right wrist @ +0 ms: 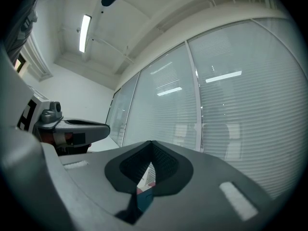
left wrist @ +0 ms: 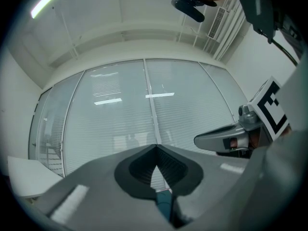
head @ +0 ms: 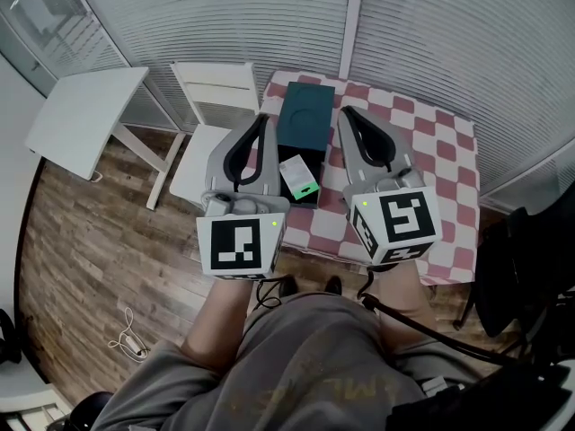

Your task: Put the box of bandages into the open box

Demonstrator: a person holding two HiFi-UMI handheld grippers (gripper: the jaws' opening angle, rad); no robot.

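In the head view a dark teal box (head: 305, 115) lies on the red-and-white checked table (head: 436, 146). A small white box of bandages with a green corner (head: 299, 177) rests at the box's near end; whether it lies inside I cannot tell. My left gripper (head: 262, 119) is held up left of the box and my right gripper (head: 345, 113) right of it. Both have jaws closed tip to tip with nothing between them. The left gripper view shows its tips (left wrist: 156, 146) meeting against the window blinds, and the right gripper view shows the same (right wrist: 151, 142).
A white chair (head: 216, 97) stands against the table's left edge, and a white side table (head: 85, 119) is further left on the wood floor. A dark bag (head: 526, 259) sits at the right. Blinds cover the windows behind the table.
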